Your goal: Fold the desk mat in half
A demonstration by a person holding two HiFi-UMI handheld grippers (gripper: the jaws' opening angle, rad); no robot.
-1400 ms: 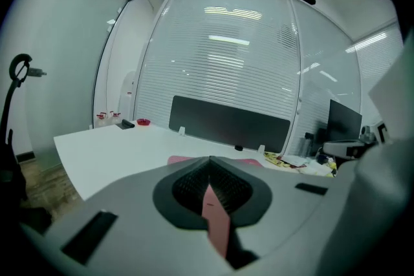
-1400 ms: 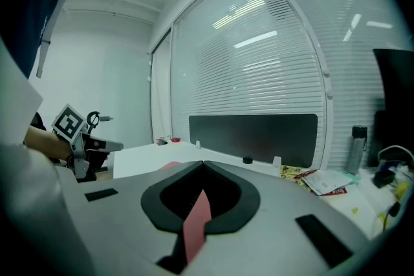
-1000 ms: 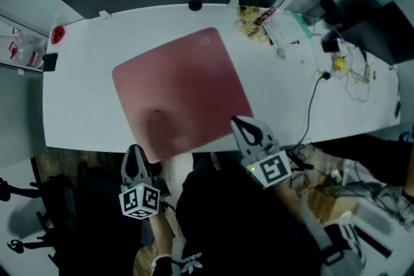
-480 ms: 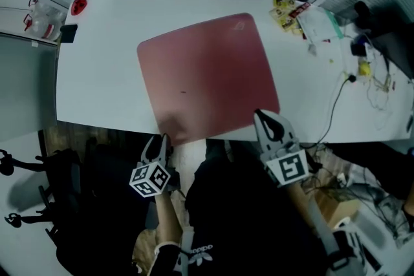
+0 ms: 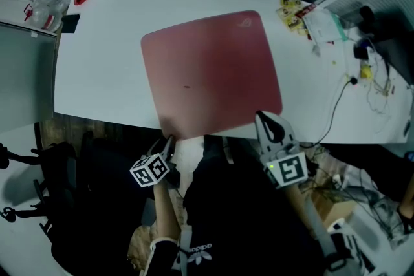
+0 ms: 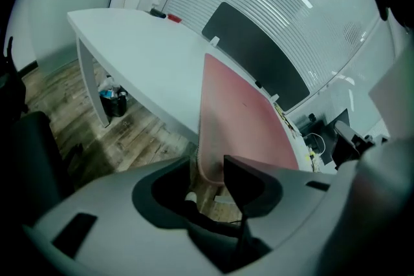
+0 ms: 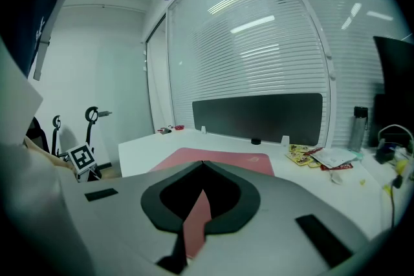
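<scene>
desk mat (image 5: 210, 71): a thin, limp red sheet with rounded corners. It lies flat and slightly askew on the surface (image 5: 97, 61), with its near edge hanging over the surface's near edge.
left hand-held gripper (image 5: 169, 141): jaws spread, with the mat's near-left corner between them and not squeezed.
right hand-held gripper (image 5: 262, 116): jaws pressed together on the near edge by the near-right corner.
key relation: the mat stretches away to the far side of both grippers. Each is at one near corner, so neither is nearer.
likely fold: near edge carried to far edge.
surface finish: white, smooth, hard.
</scene>
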